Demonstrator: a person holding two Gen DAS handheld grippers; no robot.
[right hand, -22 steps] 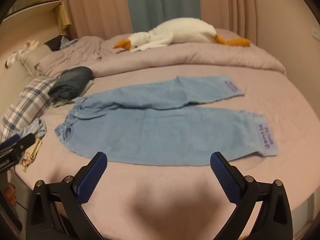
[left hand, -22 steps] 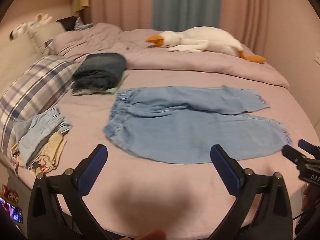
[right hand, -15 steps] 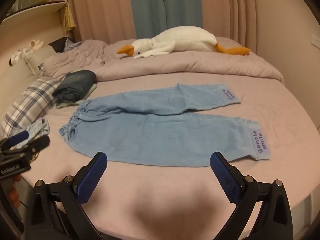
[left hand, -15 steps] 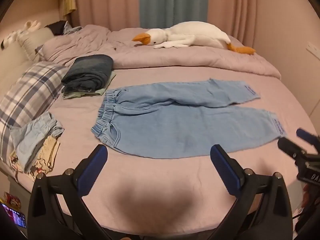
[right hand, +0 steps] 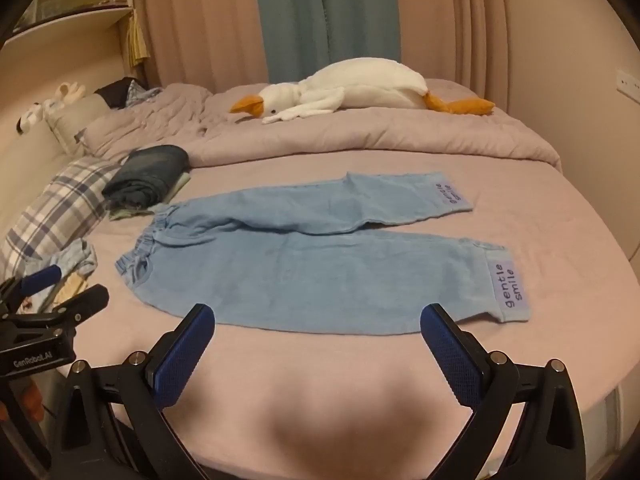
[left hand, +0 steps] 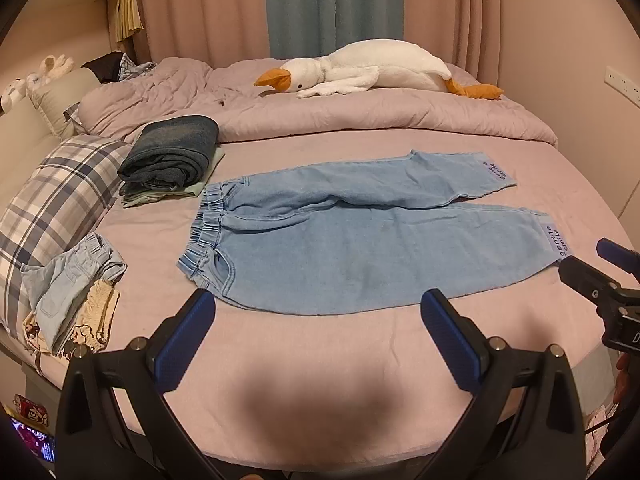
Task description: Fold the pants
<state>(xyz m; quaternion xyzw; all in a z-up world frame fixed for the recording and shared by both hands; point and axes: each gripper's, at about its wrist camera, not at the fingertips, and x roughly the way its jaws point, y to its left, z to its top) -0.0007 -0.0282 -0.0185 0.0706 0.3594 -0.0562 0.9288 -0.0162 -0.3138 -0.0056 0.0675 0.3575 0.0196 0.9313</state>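
Light blue denim pants (left hand: 360, 240) lie flat across the pink bed, waistband to the left, both legs spread to the right, with "gentle smile" cuffs. They also show in the right wrist view (right hand: 320, 256). My left gripper (left hand: 318, 336) is open and empty, held above the bed's near edge in front of the pants. My right gripper (right hand: 318, 340) is open and empty, also short of the pants' near edge. The right gripper shows at the right edge of the left wrist view (left hand: 596, 272); the left gripper shows at the left edge of the right wrist view (right hand: 56, 292).
A folded dark denim stack (left hand: 172, 156) lies beyond the waistband. A plaid pillow (left hand: 56, 200) and a small clothes pile (left hand: 76, 300) sit at the left. A bunched duvet (left hand: 360, 116) with a plush goose (left hand: 376, 68) runs along the far side.
Both cameras have drawn back and risen a little, so the pants sit farther off and more centred. Both grippers stay open. The pants have not moved.
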